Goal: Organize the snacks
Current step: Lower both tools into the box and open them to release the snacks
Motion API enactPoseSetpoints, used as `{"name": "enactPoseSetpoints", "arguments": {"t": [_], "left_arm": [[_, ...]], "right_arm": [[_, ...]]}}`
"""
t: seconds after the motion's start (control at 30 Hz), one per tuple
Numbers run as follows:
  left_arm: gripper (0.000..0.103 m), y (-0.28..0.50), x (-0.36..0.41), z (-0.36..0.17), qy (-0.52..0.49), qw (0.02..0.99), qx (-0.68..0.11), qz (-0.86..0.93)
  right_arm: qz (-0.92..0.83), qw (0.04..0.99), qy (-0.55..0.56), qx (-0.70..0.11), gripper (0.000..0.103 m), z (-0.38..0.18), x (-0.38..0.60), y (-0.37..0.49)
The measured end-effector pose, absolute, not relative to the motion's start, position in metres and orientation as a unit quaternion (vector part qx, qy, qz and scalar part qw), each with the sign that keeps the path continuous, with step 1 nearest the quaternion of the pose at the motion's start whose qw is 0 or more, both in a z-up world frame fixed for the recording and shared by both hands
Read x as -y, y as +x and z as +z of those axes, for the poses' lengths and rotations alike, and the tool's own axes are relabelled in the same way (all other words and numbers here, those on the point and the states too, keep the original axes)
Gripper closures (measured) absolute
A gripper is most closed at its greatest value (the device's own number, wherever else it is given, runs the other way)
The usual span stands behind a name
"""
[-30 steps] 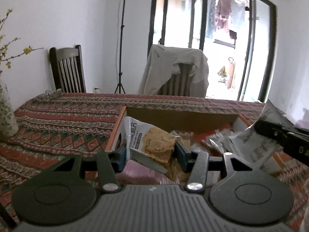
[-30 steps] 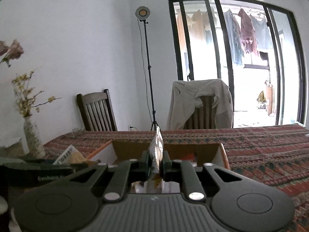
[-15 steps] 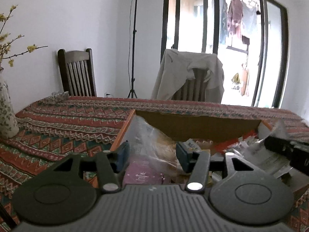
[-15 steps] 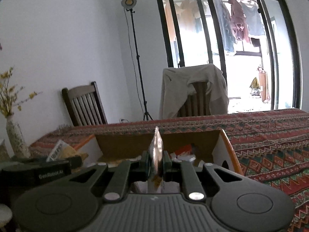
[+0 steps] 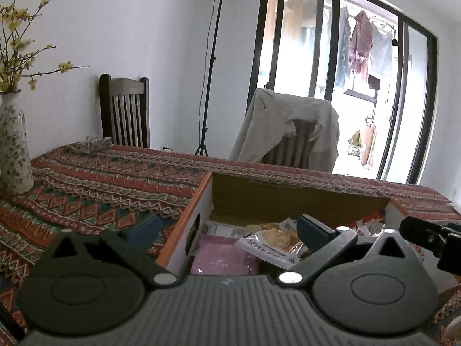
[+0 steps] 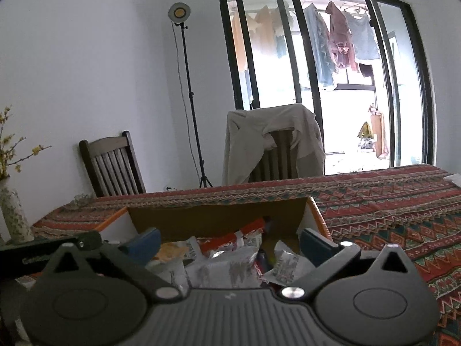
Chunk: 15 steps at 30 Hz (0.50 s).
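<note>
Open cardboard box [image 5: 288,199], orange-edged, at lower centre of frame, holding loose snack packets: a clear cracker packet [image 5: 273,240] lying flat beside a pink packet [image 5: 222,256].

Reds, browns and whites on the table

The tablecloth [image 5: 109,190] is red, orange and teal zigzags and diamonds; the cardboard box [image 5: 288,199] is brown inside, orange-edged, white-sided; a pink packet [image 5: 222,256] lies inside; the vase [image 5: 13,150] is white with green sprigs.
</note>
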<state>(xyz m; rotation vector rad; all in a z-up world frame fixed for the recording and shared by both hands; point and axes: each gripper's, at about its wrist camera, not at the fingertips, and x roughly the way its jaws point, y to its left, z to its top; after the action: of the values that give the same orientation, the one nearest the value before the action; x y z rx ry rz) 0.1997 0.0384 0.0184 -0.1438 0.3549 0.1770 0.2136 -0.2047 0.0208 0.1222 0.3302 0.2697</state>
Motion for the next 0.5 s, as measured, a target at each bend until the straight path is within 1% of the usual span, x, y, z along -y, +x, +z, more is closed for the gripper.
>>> {"name": "enactPoseSetpoints", "arguments": {"t": [0.33,0.5], "left_arm": [[0.0,0.196,-0.038,0.019,-0.075,0.978,-0.173,0.09],[0.0,0.191,-0.04,0.031,-0.093,0.978,-0.162,0.092]], "right_arm": [[0.129,0.976,0.062,-0.163,0.0,0.021,0.207,0.211],[0.124,0.978,0.054,-0.159,0.0,0.027,0.207,0.209]]}}
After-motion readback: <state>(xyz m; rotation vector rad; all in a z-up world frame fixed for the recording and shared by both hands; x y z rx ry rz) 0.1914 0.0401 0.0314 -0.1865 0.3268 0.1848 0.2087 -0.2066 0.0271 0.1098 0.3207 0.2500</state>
